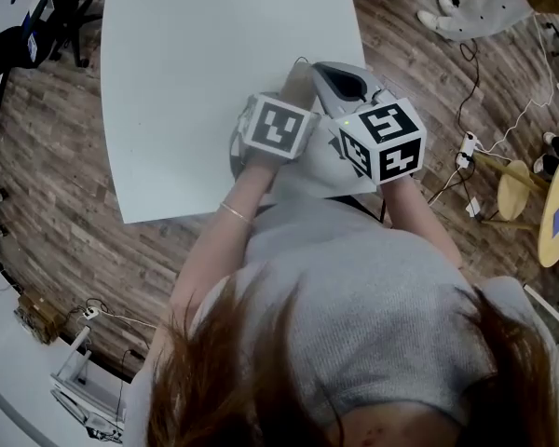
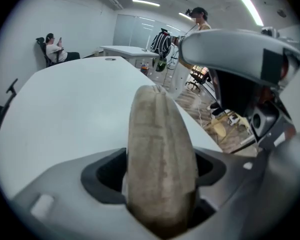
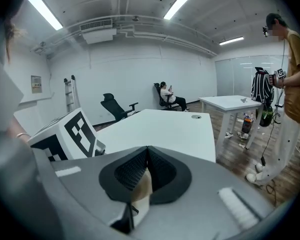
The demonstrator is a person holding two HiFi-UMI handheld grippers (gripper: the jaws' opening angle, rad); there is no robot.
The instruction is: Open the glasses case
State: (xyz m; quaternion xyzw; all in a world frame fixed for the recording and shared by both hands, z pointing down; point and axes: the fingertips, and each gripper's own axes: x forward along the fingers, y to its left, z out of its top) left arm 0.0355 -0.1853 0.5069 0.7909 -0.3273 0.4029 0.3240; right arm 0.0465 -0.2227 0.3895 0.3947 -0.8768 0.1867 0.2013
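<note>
Glasses case: tan, felt-like rounded pouch (image 2: 160, 129), standing end-on between the left claw's jaws and reaching out past their tips. Hidden under both claws in the head view.

White rectangular table (image 1: 214, 82): lies ahead of and below both claws, which work close together over its near edge. Judged reason: a support is kept right underneath if the case slips.

Left claw (image 2: 160, 179): jaws spread wide round the body of the glasses case, dark pads seeming to bear on both its flanks. A thin pale sliver at one side leaves contact there unsure. Judged role: anchor, holding the body so it cannot follow a pull.

Right claw (image 3: 146, 171): just beside the left one, whose marker cube (image 3: 70, 134) fills its near left. Jaws pressed together, nipping a thin beige strip (image 3: 141, 186) low between the ribbed pads.

Strip: same colour as the case, so probably its flap or lip. Cannot confirm. If so, the fine pinch suits peeling the flap away from the anchored body. Case not yet open.
</note>
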